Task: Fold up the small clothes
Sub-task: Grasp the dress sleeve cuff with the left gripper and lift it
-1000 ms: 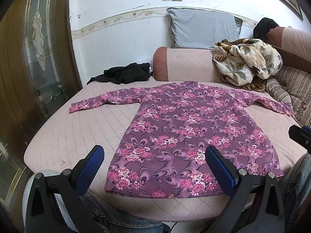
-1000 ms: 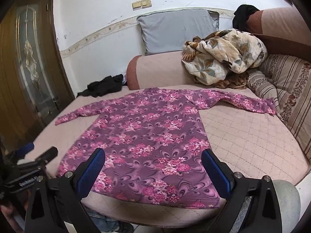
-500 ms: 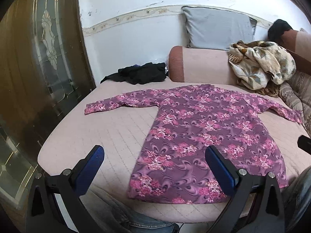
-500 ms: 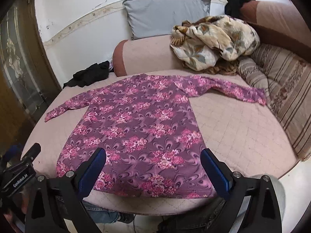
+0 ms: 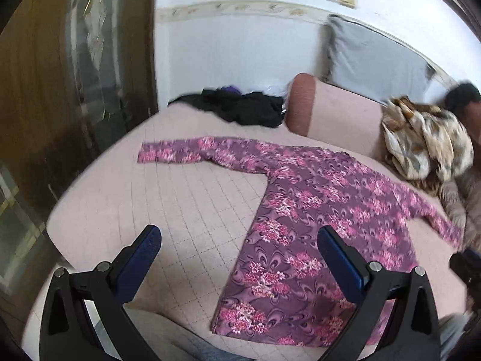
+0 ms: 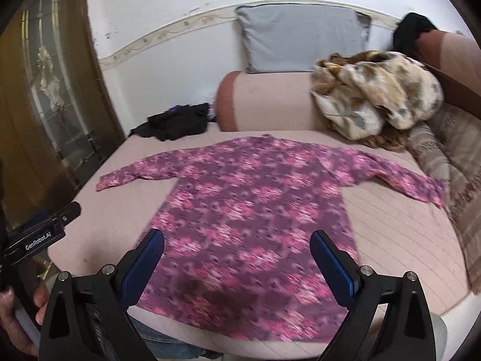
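A purple long-sleeved top with pink flowers (image 5: 315,210) lies flat on the pink quilted bed (image 5: 180,210), both sleeves spread out; it also shows in the right wrist view (image 6: 246,219). My left gripper (image 5: 239,240) is open and empty, above the bed near the front edge, left of the top's hem; its left sleeve (image 5: 180,152) lies ahead. My right gripper (image 6: 237,243) is open and empty, hovering above the lower middle of the top. The left gripper's body (image 6: 42,234) shows at the left of the right wrist view.
A black garment (image 6: 177,121) lies at the back left of the bed. A pink bolster (image 6: 270,102), a grey pillow (image 6: 300,39) and a crumpled floral blanket (image 6: 375,93) are at the back. A striped cushion (image 6: 451,162) is on the right, a wooden glass door (image 6: 51,90) on the left.
The left gripper has swung left, so the top now sits to the right in its view. The right gripper has shifted left to over the top's middle. Both stay open.
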### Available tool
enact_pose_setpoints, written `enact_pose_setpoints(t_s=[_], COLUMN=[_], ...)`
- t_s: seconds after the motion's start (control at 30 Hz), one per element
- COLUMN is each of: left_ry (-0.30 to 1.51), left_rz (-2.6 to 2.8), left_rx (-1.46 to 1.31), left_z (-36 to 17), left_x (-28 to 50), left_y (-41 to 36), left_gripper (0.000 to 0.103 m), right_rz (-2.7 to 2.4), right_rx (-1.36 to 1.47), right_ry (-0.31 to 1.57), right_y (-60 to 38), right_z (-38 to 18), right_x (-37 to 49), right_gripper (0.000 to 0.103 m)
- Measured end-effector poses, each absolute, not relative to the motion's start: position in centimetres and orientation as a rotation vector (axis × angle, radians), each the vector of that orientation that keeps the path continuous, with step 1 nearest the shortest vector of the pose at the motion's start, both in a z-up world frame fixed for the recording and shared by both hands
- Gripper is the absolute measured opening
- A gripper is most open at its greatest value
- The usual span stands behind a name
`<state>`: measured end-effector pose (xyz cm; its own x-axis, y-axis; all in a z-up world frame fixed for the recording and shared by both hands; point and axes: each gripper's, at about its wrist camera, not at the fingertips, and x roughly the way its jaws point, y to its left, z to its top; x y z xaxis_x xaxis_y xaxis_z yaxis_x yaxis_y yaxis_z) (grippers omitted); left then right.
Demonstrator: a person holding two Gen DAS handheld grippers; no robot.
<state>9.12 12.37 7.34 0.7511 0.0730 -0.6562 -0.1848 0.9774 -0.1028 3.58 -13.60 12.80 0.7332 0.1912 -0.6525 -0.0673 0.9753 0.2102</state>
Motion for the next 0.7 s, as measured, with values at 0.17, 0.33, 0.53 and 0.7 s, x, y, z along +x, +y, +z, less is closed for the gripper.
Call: enact_pose_setpoints(t_s=[0.17, 0.33, 0.53, 0.7], left_ry=[0.829, 0.896, 0.899, 0.898], left_rz=[0.272, 0.304, 0.320, 0.350], left_rx=[-0.263, -0.429, -0.786, -0.976], left_z=[4.6, 0.9, -3.7, -8.1], left_x=[14.6, 21.3, 29.3, 34.7], left_y=[17.5, 23.8, 32.3, 36.9], left_gripper=[0.103, 0.103, 0.103, 0.088], right_rz=[0.303, 0.413, 0.507, 0.543], right_rx=[0.237, 0.267, 0.311, 0.281], right_ry=[0.791, 0.846, 0.911, 0.927], right_y=[-10.7, -7.2, -2.1, 0.9], right_z=[12.0, 9.8, 7.5, 5.5], right_x=[8.7, 15.4, 23.3, 26.5], right_gripper=[0.100, 0.094, 0.091, 0.090])
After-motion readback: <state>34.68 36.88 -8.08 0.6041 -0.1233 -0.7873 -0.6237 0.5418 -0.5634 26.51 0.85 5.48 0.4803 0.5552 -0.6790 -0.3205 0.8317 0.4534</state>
